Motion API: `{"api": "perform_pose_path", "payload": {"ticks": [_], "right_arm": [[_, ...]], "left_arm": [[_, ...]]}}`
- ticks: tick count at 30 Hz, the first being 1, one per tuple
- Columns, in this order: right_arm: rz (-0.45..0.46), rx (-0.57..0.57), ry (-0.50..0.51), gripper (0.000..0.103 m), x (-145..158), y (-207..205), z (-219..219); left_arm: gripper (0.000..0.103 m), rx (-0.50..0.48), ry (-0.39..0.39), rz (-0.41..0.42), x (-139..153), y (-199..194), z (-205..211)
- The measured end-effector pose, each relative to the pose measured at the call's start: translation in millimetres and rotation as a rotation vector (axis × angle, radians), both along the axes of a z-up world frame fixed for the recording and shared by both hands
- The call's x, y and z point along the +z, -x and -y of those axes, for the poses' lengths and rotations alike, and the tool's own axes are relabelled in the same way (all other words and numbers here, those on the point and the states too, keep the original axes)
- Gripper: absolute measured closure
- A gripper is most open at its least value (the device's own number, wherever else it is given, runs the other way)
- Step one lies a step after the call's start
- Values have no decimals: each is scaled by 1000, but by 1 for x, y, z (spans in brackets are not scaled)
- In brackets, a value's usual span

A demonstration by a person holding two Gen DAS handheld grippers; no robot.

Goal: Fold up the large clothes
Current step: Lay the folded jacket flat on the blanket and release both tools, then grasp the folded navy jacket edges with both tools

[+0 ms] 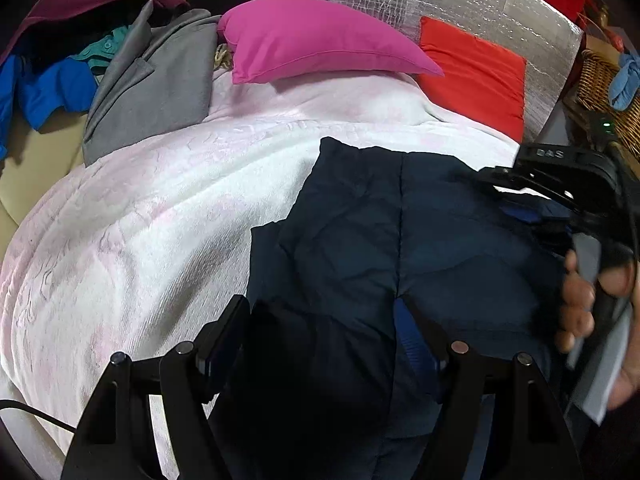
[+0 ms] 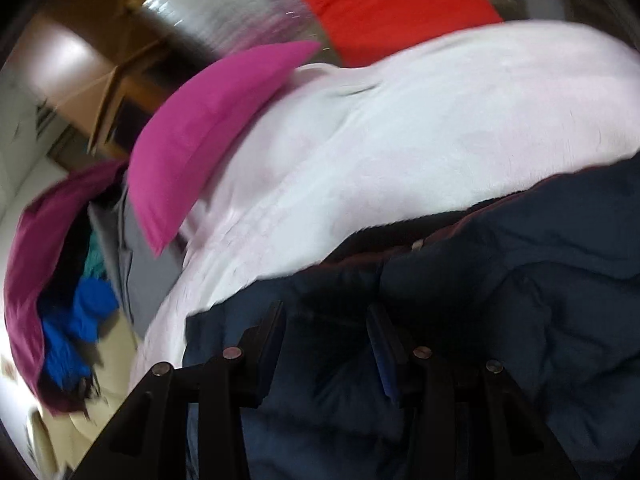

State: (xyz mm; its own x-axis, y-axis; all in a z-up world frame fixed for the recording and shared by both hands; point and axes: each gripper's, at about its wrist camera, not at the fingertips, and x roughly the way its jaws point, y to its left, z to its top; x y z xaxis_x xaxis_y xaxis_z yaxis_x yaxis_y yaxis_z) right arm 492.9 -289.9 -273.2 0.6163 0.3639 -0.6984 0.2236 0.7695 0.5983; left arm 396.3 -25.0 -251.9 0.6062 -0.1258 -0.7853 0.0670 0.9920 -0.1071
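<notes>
Two grippers, left [image 1: 320, 332] and right [image 2: 326, 336], jaws apart over navy jacket [image 1: 400, 240] at 6 o'clock; slippery padding may slide off blanket [image 1: 160, 220].

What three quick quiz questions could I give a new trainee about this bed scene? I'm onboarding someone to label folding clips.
1. True or false: the navy padded jacket lies on the white blanket.
2. Which cushion leans against the silver foil panel? A) magenta pillow B) red cushion C) grey jacket
3. Fill in: the left gripper has its jaws ____, with jacket fabric between them.

Key
1. True.
2. B; the magenta pillow rests on the blanket in front of the panel, and the grey jacket lies at the blanket's left edge.
3. Open; the right gripper is open too, over the same jacket.
</notes>
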Motion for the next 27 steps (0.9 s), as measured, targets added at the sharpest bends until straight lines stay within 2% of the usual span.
{"api": "perform_pose_path", "payload": {"ticks": [4,8,11,12,13,15,18,20,22,25,27], "right_arm": [[-11,-22,-54,57,-3,-3,10],[53,-93,-118,55,13,22,36],[102,-143,-57,52,33,45,67],[115,-172,-24,47,41,55,83],[118,-200,0,44,47,62,97],[102,-258,36,43,51,74,124],[11,-323,42,43,37,83,163],[-77,-360,22,43,15,84,182],[-125,-362,16,54,-7,84,190],[-109,-370,158,56,-11,90,185],[-105,-385,135,56,-13,93,189]], "left_arm": [[27,1,-6,-7,-2,-1,2],[26,13,-9,0,-1,0,3],[26,14,-14,22,3,2,4],[26,16,-15,28,4,3,4],[26,21,-17,30,4,3,4],[26,30,-23,22,2,1,4],[24,36,-52,7,-3,-1,8],[23,31,-70,6,-6,-3,11],[22,27,-76,4,-7,-4,12],[21,31,-54,-12,-9,-7,8],[21,37,-39,-18,-10,-8,5]]}}
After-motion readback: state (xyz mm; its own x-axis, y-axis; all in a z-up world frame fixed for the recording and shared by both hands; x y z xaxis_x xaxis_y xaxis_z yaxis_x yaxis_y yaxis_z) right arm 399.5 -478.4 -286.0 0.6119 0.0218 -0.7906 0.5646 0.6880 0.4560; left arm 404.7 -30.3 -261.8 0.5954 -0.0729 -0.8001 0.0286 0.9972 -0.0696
